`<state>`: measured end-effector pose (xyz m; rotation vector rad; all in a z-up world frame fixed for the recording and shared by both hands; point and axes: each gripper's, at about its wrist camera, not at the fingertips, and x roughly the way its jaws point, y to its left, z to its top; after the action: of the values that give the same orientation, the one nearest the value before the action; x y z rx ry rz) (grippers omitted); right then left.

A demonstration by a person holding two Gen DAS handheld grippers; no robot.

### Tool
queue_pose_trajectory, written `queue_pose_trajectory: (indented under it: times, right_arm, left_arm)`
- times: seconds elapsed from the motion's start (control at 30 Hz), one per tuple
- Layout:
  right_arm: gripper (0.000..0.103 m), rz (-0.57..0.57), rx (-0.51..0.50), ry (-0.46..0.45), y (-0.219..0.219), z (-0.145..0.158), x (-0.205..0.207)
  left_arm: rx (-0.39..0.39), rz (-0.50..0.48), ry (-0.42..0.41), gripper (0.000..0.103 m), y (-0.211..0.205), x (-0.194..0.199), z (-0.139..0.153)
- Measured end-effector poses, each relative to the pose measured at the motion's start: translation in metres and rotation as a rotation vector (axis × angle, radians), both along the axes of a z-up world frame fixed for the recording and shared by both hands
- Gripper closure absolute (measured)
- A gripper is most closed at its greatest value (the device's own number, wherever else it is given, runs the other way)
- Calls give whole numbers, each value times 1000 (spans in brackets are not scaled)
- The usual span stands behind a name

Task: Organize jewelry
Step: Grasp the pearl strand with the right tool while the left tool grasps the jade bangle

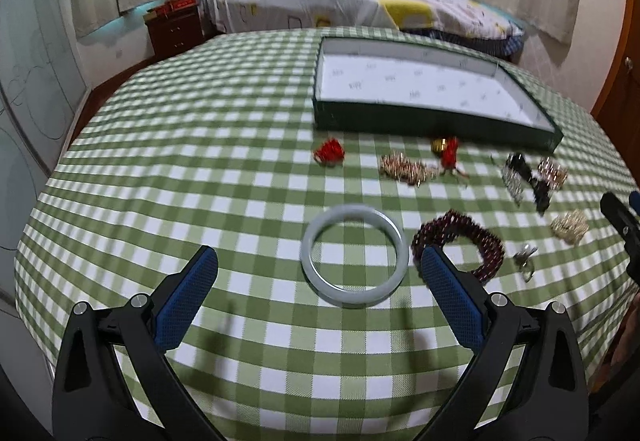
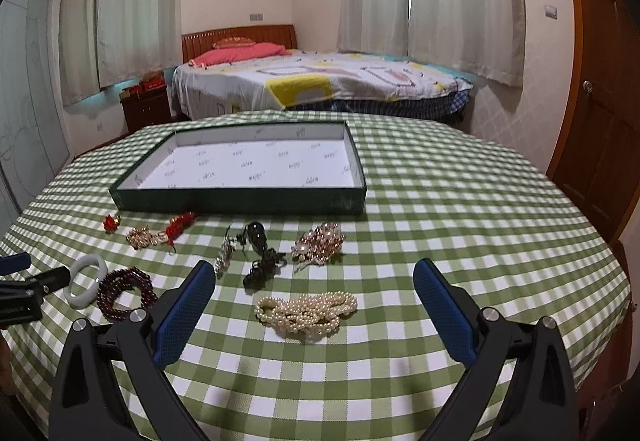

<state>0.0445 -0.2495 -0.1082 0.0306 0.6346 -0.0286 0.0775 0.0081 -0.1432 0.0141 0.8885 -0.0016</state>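
A pale jade bangle (image 1: 355,255) lies on the checked cloth just ahead of my open, empty left gripper (image 1: 318,261); it also shows in the right wrist view (image 2: 86,279). A dark red bead bracelet (image 1: 460,239) lies beside it to the right. A pearl necklace (image 2: 306,311) lies just ahead of my open, empty right gripper (image 2: 314,275). A dark green tray (image 2: 240,197) with a white lining stands empty behind the jewelry and also shows in the left wrist view (image 1: 432,121). Red ornaments (image 2: 180,223), a gold brooch (image 2: 142,237), a black hair clip (image 2: 258,249) and a pearl brooch (image 2: 320,243) lie in front of it.
The table (image 2: 460,221) has a green and white checked cloth. A bed (image 2: 320,81) stands behind it, a nightstand (image 2: 146,107) at the left and a wooden door (image 2: 600,121) at the right. The left gripper's tip (image 2: 36,283) shows at the left edge.
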Motion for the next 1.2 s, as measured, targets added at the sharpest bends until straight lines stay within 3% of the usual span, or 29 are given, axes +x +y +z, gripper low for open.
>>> queue_pose_trajectory:
  times: [0.17, 0.37, 0.8, 0.87, 0.93, 1.0, 1.2]
  right_arm:
    - [6, 7, 11, 46, -1, -14, 11]
    - [6, 8, 24, 76, -3, -20, 18]
    - [6, 9, 41, 137, -8, -34, 29]
    - [6, 5, 52, 145, -10, -36, 30]
    - [6, 0, 56, 152, -13, -38, 31]
    - [6, -1, 60, 153, -14, -40, 32]
    - [7, 18, 66, 164, -12, -46, 34]
  left_arm:
    - [-1, 1, 62, 4, -1, 10, -18]
    - [1, -9, 80, 4, -5, 21, -29]
    - [-8, -17, 35, 4, 0, 33, -31]
    - [-10, -26, 26, 9, -2, 31, -30]
    - [-9, -45, 7, 29, -5, 30, -28]
    - [-7, -56, 0, 33, -6, 29, -28]
    - [-13, -57, -2, 34, -5, 30, -28]
